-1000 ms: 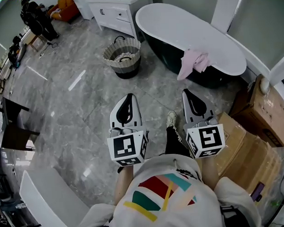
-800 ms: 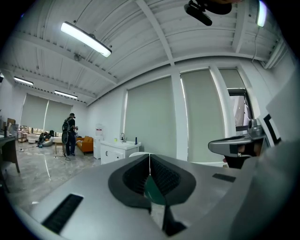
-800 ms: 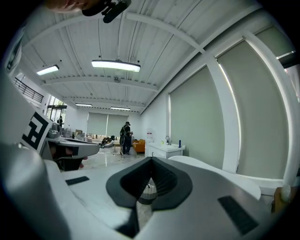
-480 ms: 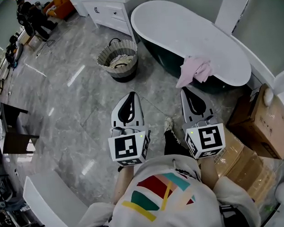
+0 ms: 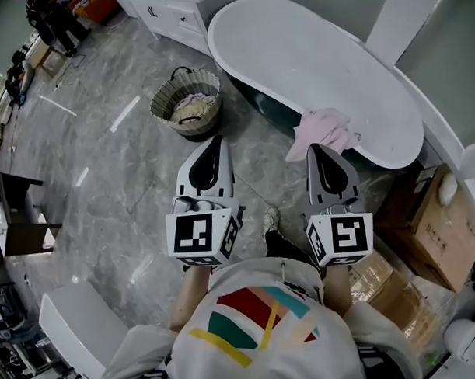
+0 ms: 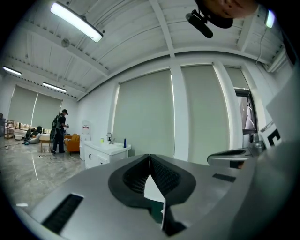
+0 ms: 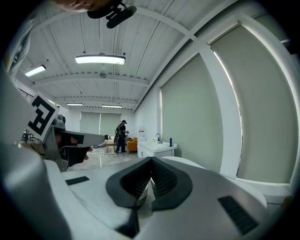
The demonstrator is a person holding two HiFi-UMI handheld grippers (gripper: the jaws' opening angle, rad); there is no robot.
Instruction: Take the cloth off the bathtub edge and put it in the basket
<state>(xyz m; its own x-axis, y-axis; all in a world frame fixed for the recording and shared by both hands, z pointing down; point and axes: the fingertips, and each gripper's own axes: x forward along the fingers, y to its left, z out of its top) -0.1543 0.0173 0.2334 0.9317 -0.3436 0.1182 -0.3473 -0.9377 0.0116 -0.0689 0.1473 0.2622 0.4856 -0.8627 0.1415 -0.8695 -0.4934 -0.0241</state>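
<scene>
Hovering, head view: left gripper [image 5: 211, 151], right gripper [image 5: 323, 158] empty; crumpled pink cloth [image 5: 321, 129] drapes white oval bathtub [image 5: 249, 72] rim at 1 o'clock; woven grey basket [image 5: 190, 126] at 11 | left gripper view: jaws together, nothing between | right gripper view: same; unopened, they may shove cloth into tub.

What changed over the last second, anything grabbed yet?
The person has moved toward the bathtub. The pink cloth on its edge now sits just ahead of the right gripper, closer than before. Nothing was taken hold of or let go. Unchanged: the right gripper and left gripper are shut and empty, the cloth is still draped on the edge, and the basket is still on the floor.
</scene>
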